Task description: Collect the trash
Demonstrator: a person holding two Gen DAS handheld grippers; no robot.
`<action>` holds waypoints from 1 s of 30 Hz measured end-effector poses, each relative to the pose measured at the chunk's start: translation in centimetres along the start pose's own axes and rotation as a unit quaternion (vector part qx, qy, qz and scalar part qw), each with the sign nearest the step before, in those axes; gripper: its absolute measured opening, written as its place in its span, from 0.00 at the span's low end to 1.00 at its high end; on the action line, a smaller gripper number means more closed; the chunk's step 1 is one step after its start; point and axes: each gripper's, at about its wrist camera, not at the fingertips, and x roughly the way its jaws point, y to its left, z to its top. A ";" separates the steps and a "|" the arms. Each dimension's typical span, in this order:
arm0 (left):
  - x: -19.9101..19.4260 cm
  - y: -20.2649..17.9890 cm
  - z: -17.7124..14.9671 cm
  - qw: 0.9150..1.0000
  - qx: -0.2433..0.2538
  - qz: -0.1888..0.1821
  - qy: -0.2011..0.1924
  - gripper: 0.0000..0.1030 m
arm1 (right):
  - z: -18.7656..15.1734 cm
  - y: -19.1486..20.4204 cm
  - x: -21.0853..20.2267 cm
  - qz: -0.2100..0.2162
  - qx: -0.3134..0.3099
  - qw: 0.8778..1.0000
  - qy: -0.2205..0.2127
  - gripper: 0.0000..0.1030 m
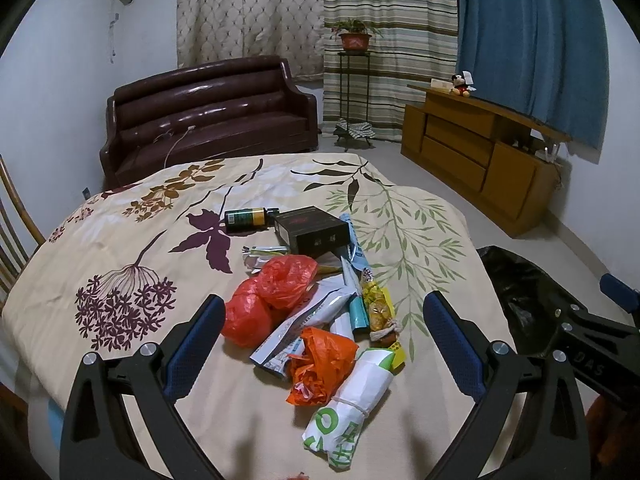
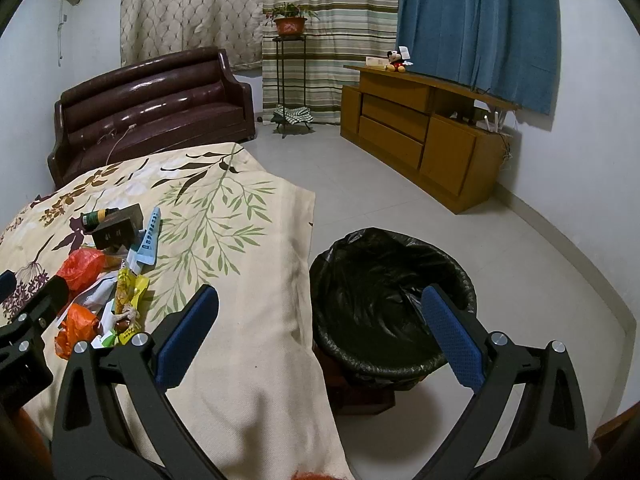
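A heap of trash lies on the floral tablecloth: red plastic bags, an orange bag, a white and green wrapped roll, a yellow snack wrapper, a black box and a dark bottle. My left gripper hovers open over the heap, holding nothing. My right gripper is open and empty, hanging between the table's right edge and the trash bin lined with a black bag. In the right wrist view the heap sits at the left.
A brown leather sofa stands behind the table. A plant stand and a wooden cabinet line the far wall. A wooden chair is at the table's left. Tiled floor surrounds the bin.
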 end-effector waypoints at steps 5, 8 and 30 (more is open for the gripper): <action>-0.1 0.0 0.0 1.000 0.000 0.003 -0.002 0.93 | 0.0 0.0 0.0 0.001 -0.001 1.000 0.000 0.96; -0.2 0.0 0.0 1.000 0.002 0.006 -0.003 0.93 | 0.0 0.0 0.0 0.001 0.000 1.000 0.000 0.96; -0.3 0.1 -0.1 1.000 0.002 0.005 -0.002 0.93 | -0.3 0.8 0.0 0.001 -0.004 1.000 0.000 0.96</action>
